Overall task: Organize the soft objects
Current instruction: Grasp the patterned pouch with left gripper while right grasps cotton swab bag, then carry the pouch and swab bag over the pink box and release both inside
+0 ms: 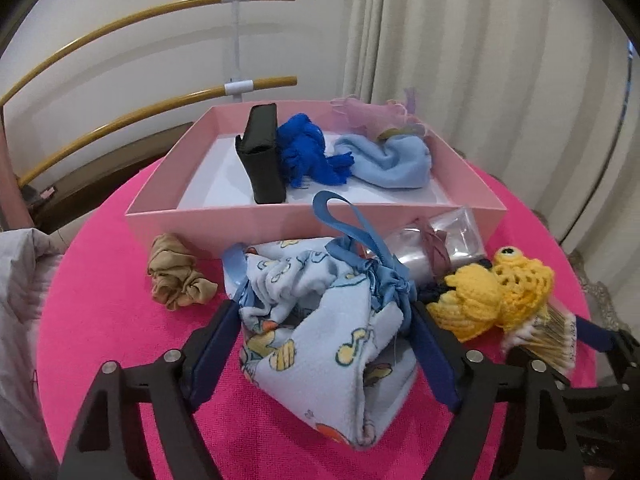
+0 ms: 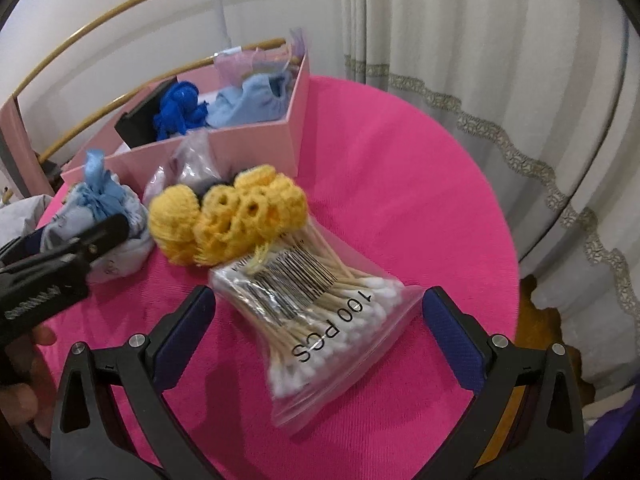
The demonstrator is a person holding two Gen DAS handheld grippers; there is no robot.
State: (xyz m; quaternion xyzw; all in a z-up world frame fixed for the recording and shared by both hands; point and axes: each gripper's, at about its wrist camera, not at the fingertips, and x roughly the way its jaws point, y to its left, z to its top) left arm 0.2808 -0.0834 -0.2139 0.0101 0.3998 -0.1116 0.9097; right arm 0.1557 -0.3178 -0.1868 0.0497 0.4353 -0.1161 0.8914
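A light blue printed drawstring pouch (image 1: 320, 320) lies on the pink table between the fingers of my left gripper (image 1: 324, 312), whose pads touch its sides. The pouch also shows in the right wrist view (image 2: 104, 216). A yellow crochet piece (image 1: 492, 296) (image 2: 228, 216) lies on a clear bag of cotton swabs (image 2: 320, 312). My right gripper (image 2: 320, 304) is open with the swab bag between its fingers, not pinched. The pink box (image 1: 280, 224) (image 2: 256, 140) holds a black wallet (image 1: 262, 156), a royal blue cloth (image 1: 308, 152) and a pale blue cloth (image 1: 388, 160).
A tan scrunchie (image 1: 176, 276) lies left of the pouch. A clear plastic packet (image 1: 440, 244) leans on the box front. A pink organza bag (image 1: 368, 112) sits at the box's far corner. The round pink table (image 2: 400, 184) ends near curtains (image 2: 480, 40) on the right.
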